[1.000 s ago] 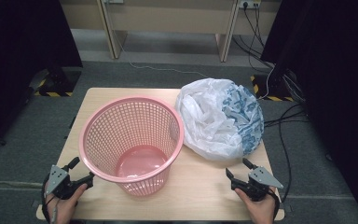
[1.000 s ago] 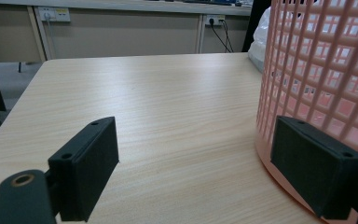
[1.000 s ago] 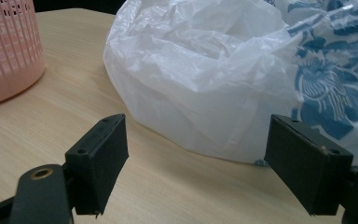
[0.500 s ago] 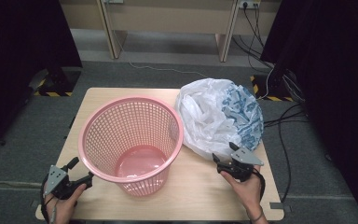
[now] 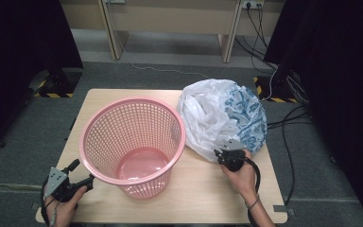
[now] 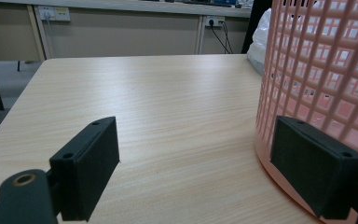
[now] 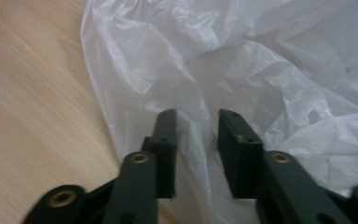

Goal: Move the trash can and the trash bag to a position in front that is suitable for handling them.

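Grasping is the step in hand — the right gripper (image 7: 196, 140) has just been closing its jaws, now narrow, around a fold of the white plastic bag (image 5: 222, 118), which lies on the surface beside the pink basket (image 5: 132, 142). Whether the pads already pinch is unclear. The left gripper (image 6: 196, 168) rests wide-jawed at the basket's base. Next — I judge — firm the pinch, then lift toward the basket.
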Tool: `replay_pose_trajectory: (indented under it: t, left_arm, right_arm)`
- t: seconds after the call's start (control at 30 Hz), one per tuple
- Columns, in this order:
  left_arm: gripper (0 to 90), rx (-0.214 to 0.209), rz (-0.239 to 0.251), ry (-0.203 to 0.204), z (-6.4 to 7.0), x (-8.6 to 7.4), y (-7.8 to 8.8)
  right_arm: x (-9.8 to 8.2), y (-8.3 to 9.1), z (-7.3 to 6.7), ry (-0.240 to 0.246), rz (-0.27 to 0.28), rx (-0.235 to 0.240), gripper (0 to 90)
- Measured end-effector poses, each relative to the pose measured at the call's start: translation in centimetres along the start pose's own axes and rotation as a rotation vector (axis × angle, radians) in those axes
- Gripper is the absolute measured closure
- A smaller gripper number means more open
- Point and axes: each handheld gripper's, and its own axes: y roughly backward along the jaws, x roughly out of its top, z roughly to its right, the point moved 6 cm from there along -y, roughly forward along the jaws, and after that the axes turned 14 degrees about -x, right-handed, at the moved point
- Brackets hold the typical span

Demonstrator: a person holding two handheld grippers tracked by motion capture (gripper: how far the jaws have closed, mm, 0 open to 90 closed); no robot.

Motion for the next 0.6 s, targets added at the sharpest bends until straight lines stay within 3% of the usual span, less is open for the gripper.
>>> replay_pose_trajectory:
  t: [0.17,0.4,0.43,0.47,0.5,0.53,0.6]
  left_arm:
    - [15.1,0.002,0.003,0.011,-0.1,0.0,0.0]
    - [15.6,0.011,0.006,0.008,-0.1,0.0,0.0]
    - [15.6,0.011,0.006,0.008,-0.1,0.0,0.0]
    - [15.6,0.012,0.006,0.006,-0.1,0.0,0.0]
    - [15.6,0.013,0.005,0.005,0.0,0.0,0.0]
    - [15.6,0.014,0.002,0.003,0.0,0.0,0.0]
    - [15.6,0.014,0.000,0.001,0.0,0.0,0.0]
  right_arm:
    - [-0.7,0.6,0.0,-0.020,-0.029,0.017,84.9]
    - [-2.3,3.5,-0.5,-0.031,-0.026,0.061,85.8]
    - [-2.5,3.9,-0.5,-0.033,-0.020,0.067,83.5]
    - [-2.6,4.3,-0.6,-0.034,-0.018,0.073,74.9]
    - [-2.6,4.3,-0.6,-0.034,-0.018,0.073,74.9]
    - [-2.6,5.0,-0.6,-0.055,-0.007,0.077,55.7]
    - [-2.0,5.6,-0.5,-0.095,0.023,0.084,42.0]
